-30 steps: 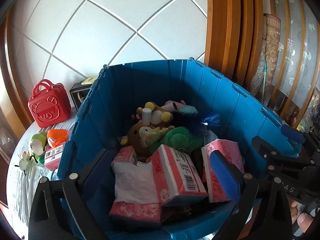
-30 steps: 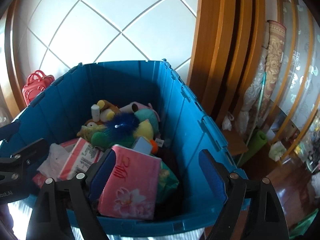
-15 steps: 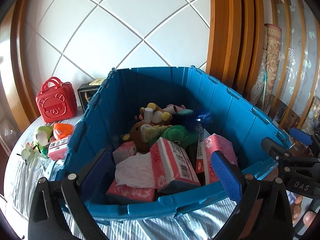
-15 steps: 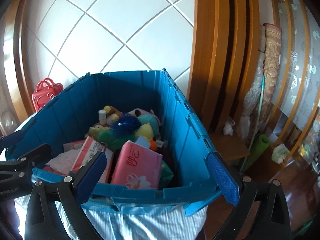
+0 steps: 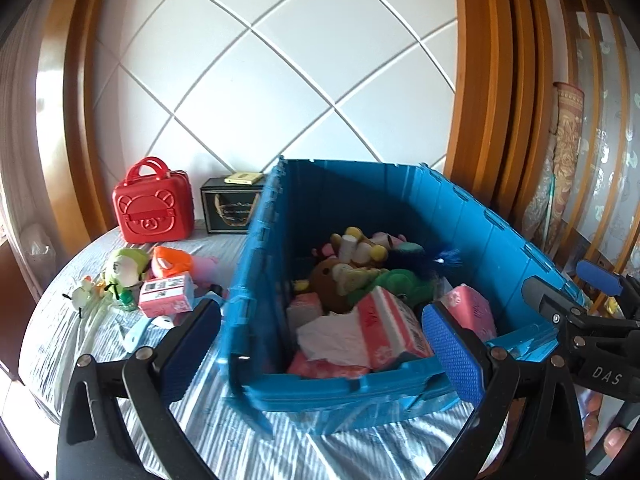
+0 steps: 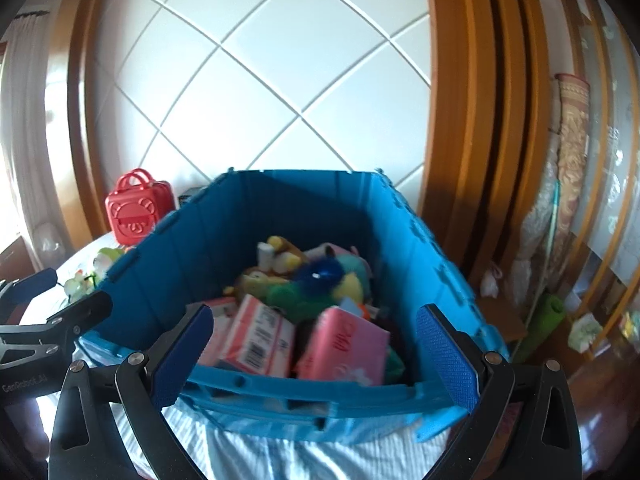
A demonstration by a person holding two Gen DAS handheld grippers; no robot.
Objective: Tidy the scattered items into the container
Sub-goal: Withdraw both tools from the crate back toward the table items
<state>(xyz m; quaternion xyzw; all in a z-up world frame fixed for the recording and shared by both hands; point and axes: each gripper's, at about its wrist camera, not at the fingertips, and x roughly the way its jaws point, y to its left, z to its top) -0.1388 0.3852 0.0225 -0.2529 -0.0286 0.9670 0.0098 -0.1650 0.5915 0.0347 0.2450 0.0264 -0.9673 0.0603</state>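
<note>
My right gripper (image 6: 312, 360): my jaws are standing wide with nothing between the pads. A second ago a pink tissue pack (image 6: 344, 348) was between them; now it is lying inside the blue crate (image 6: 280, 396), against the near wall.

My left gripper (image 5: 320, 356): my jaws are also gaping wide and gripping nothing; only the crate's near left corner is showing through the gap.

What is changing: both of my grippers are backing away from the crate. A second ago they were hanging over its contents; now its whole near rim is in front of my fingertips.

Crate contents: tissue packs are piling at the near end, with a loose white tissue (image 5: 332, 336) on top. Plush toys (image 5: 348, 276) and a blue fuzzy toy (image 5: 432, 260) are sitting behind them toward the far wall.

Outside the crate, to its left on the striped cloth (image 5: 280, 452): a green plush (image 5: 124, 268), an orange toy (image 5: 172, 260), a small pink box (image 5: 168, 296) and small white figures (image 5: 82, 296) are lying near one another, close to the crate's left wall.

Beyond them by the wall: a red toy case (image 5: 152, 208) and a black box (image 5: 230, 208) are standing side by side.

Meaning for the task: this drop is done, I judge, and both grippers are free. The cluster left of the crate is what is remaining, and my left gripper looks better placed for it.
</note>
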